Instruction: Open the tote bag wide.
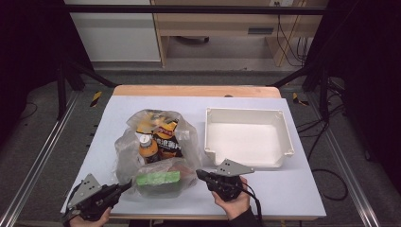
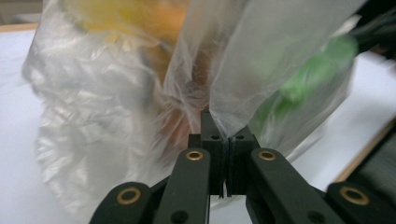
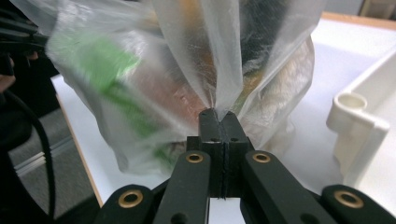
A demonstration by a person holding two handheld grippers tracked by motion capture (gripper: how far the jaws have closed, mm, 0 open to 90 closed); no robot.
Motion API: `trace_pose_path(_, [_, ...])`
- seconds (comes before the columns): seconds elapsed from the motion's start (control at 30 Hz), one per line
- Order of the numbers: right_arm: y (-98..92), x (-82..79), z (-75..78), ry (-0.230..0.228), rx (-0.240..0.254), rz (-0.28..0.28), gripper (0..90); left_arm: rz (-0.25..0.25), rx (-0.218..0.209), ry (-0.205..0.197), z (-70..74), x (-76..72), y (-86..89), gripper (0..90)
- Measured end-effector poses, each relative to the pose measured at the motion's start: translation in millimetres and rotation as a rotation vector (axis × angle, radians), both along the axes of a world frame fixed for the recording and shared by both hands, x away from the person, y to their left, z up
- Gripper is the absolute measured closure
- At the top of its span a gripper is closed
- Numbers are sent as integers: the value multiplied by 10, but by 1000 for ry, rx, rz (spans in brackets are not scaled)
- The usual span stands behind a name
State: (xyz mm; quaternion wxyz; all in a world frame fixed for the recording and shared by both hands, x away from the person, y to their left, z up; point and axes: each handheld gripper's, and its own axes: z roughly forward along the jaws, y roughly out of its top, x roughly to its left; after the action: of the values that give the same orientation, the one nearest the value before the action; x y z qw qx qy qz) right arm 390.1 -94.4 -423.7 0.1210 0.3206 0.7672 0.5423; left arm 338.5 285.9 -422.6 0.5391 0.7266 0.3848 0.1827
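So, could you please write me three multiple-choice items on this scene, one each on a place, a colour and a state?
1. Where does the white tray stand relative to the plastic bag?
A left of it
B right of it
C under it

2. What colour is the block at the bag's near end?
A green
B blue
C black

3. How does the left gripper stand?
A wide open
B shut on the bag's film
C shut on the tray's rim

Key: B, the high view shows it at the right; A, green shows through the film; B, film is pinched between its jaws.

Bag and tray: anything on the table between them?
Nothing. In the high view a bare strip of white table separates the clear bag from the white tray; they stand apart. The right gripper, shut on the bag's film, sits nearer the person.
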Motion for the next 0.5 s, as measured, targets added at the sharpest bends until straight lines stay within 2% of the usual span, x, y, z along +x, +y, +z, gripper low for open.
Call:
trace_pose_path(0.03, [-12, -3, 23, -5, 6, 4, 900, -7, -64, -25, 58, -39, 59, 884])
trace_pose_path(0.07, [-12, -3, 23, -5, 6, 4, 900, -7, -64, -25, 58, -39, 59, 884])
trace_pose_path(0.1, [-32, -12, 57, -10, 18, 7, 900, -12, -82, -43, 92, -65, 94, 884])
trace_pose_path(0.13, [-59, -28, 91, -13, 32, 15, 900, -14, -80, -55, 105, -83, 102, 884])
trace_pose_path(0.2, [-84, -64, 97, -1, 34, 25, 900, -11, -10, -47, 69, -103, 37, 884])
trace_pose_path(0.23, [-84, -64, 97, -1, 34, 25, 900, -11, -10, -47, 69, -103, 37, 884])
trace_pose_path(0.27, [-69, -64, 26, 13, 8, 25, 900, -5, 51, -31, 12, -86, -42, 885])
trace_pose_path(0.3, [-69, -64, 26, 13, 8, 25, 900, -5, 51, -31, 12, -86, -42, 886])
trace_pose_path(0.37, [-48, 5, -86, 35, -7, 13, 900, 11, 97, 0, -82, 0, -83, 886])
trace_pose_path(0.47, [-27, 53, -121, 37, -10, 3, 900, 30, 86, 23, -132, 86, -67, 886])
trace_pose_path(0.5, [-2, 94, -131, 25, -15, -7, 900, 35, 77, 27, -139, 120, -60, 886])
